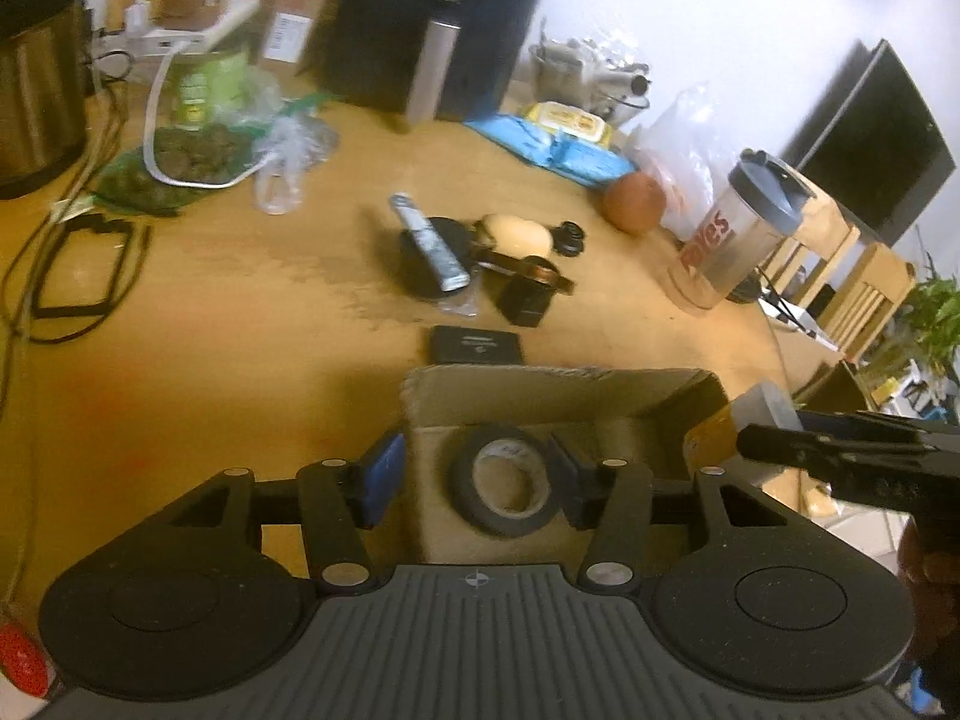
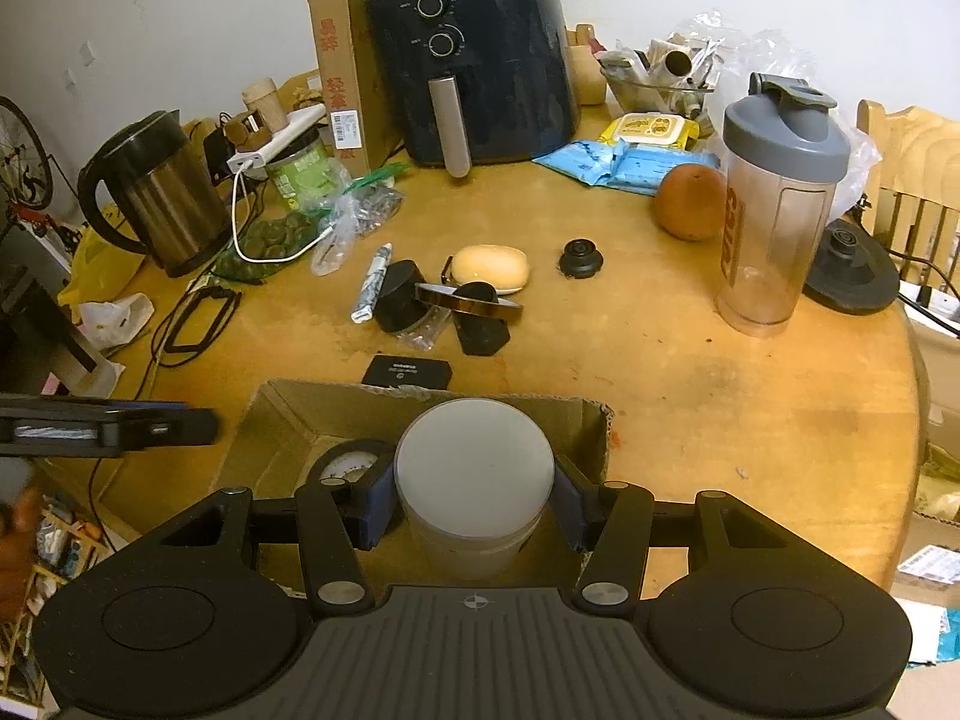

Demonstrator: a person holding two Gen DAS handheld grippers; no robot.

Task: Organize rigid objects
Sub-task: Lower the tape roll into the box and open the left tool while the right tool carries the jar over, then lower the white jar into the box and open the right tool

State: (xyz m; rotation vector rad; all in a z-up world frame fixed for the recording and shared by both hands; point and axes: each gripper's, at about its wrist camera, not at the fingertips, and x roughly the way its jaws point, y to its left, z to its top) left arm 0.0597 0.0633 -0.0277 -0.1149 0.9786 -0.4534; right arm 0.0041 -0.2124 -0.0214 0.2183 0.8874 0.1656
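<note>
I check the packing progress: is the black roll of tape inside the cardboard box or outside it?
Inside: the black roll of tape lies within the cardboard box.

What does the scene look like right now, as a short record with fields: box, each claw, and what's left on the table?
box: cardboard box, open, black tape roll inside
left claw: open above the tape roll, not gripping
right claw: shut on white lidded jar, over the box
left on table: black case, soap bar, black knob
</note>
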